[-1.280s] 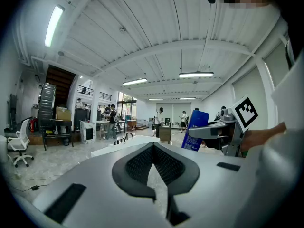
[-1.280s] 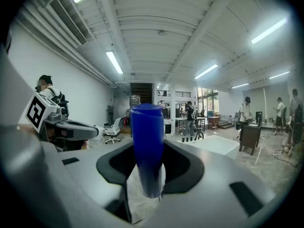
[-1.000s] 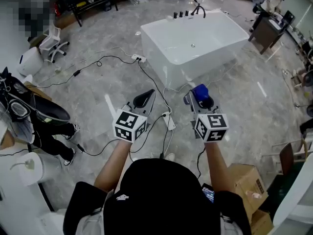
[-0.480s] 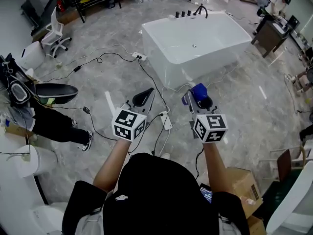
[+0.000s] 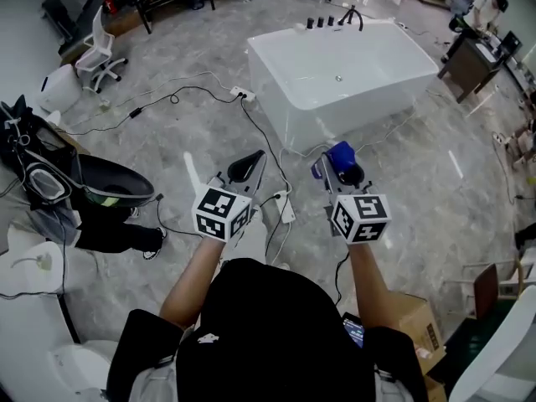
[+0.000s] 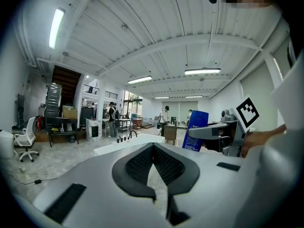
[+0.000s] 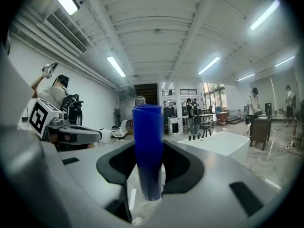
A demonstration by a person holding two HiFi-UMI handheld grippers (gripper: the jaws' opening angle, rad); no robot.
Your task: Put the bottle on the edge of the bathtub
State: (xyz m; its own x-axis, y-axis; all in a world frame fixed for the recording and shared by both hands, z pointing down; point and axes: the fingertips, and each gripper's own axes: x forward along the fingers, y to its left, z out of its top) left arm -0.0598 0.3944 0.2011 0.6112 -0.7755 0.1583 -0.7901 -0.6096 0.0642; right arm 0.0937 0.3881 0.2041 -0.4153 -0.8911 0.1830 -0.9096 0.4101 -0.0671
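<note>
The blue bottle (image 5: 342, 154) stands upright between the jaws of my right gripper (image 5: 336, 162), which is shut on it. It fills the middle of the right gripper view (image 7: 148, 146) and shows at the right of the left gripper view (image 6: 194, 129). My left gripper (image 5: 258, 158) is held beside it at the same height, its tips (image 6: 153, 145) together with nothing between them. The white bathtub (image 5: 272, 78) stands on the floor ahead, well beyond both grippers. It also shows low in both gripper views (image 7: 228, 141) (image 6: 121, 146).
Black taps (image 5: 331, 21) line the tub's far rim. Cables and a white power strip (image 5: 287, 208) trail over the marble floor between me and the tub. A black bag and a person's dark legs (image 5: 88, 199) are at the left, a cardboard box (image 5: 416, 325) at the lower right, an office chair (image 5: 98, 51) at the far left.
Both grippers keep their pose and the bottle stays gripped. The floor and tub have slid slightly in the head view, and the legs at the left have shifted.
</note>
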